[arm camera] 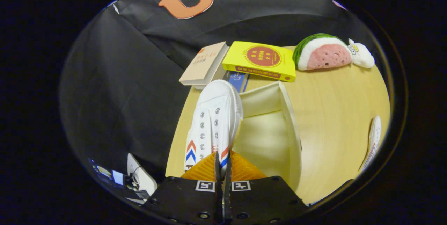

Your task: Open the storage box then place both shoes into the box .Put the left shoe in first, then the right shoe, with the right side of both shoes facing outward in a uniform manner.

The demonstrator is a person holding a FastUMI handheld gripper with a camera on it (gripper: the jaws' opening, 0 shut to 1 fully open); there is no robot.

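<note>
So the gripper [222, 164] is being kept almost fully closed, with the two fingers pinched on the heel end of a white sneaker [213, 123]. Only a thin slit is being left between the pads [202, 171], and a bit of the shoe's collar is being squeezed in there. The sneaker is being held out straight ahead of the fingers, toe pointing away, with red and blue chevrons showing on its side. It's being hung over the near left edge of the open storage box [279, 130], which is sitting just ahead and to the right of the fingers on the wooden table [335, 113]; whether the toe is touching the box wall can't be told.

The second shoe [373, 141] is being left lying well off to the right. Beyond the box, a yellow book [260, 60], a beige book [204, 65] and a watermelon plush [323, 55] are being kept by the wall.
</note>
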